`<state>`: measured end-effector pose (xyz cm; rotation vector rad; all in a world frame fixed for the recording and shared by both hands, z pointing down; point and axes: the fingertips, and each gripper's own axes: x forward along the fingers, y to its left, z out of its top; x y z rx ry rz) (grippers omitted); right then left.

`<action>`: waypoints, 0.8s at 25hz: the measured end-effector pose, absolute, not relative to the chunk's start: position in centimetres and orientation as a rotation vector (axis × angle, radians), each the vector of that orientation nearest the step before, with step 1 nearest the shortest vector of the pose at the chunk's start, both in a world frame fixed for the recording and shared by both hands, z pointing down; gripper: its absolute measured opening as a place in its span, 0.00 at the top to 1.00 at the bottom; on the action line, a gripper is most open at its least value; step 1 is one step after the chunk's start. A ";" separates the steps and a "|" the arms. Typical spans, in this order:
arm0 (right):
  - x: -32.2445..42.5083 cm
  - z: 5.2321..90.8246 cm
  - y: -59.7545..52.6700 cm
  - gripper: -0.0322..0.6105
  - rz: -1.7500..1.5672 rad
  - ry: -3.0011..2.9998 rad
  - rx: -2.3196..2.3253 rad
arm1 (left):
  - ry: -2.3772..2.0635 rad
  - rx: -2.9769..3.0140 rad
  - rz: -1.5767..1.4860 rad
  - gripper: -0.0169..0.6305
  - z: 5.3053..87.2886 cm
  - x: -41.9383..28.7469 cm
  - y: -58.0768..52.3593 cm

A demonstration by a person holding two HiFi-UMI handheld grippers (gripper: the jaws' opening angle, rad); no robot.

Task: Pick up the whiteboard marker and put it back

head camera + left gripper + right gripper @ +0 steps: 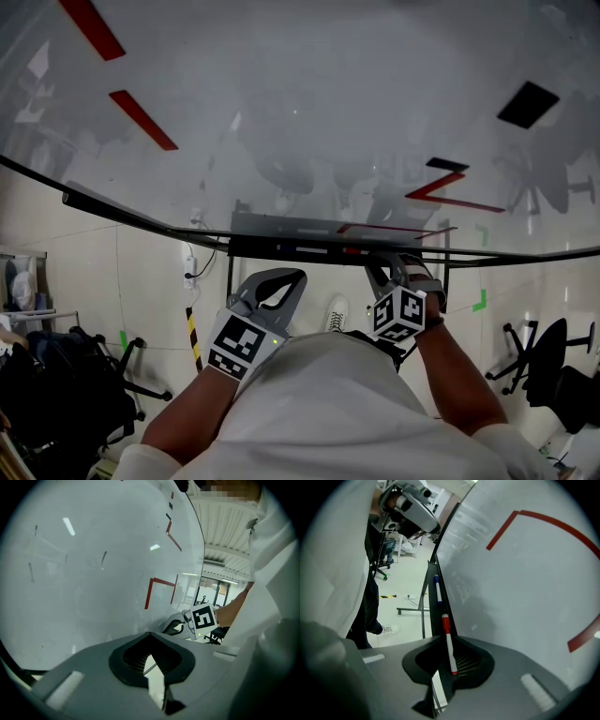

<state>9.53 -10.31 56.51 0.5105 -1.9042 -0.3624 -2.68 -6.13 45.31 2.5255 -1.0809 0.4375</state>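
whiteboard marker (449,648) lies along the tray (281,249) at the foot of the whiteboard (309,103), red cap pointing away, tail end toward the camera. right gripper (449,662) is at the tray. its jaws are closed in on the marker's tail end and look to be pinching it, though the marker has not left the tray. a blue marker (437,587) lies further along at 12 o'clock. left gripper (151,660) hangs at 8 o'clock of the right one in the head view, jaws near together with a thin slit, nothing between. judgement: the marker is light, stiff, smooth plastic that rolls easily. a tail-end hold may pivot, so mid-barrel would be steadier.
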 end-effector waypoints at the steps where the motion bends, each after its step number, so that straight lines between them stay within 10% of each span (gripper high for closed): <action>1: 9.5 56.6 -10.4 0.88 -0.366 -1.901 0.507 | -1.081 2.525 0.438 0.95 45.3 -2.7 -6.1; 20: 9.0 58.5 -11.3 0.88 -0.380 -1.852 0.457 | -1.102 2.506 0.441 0.95 45.5 -3.3 -6.1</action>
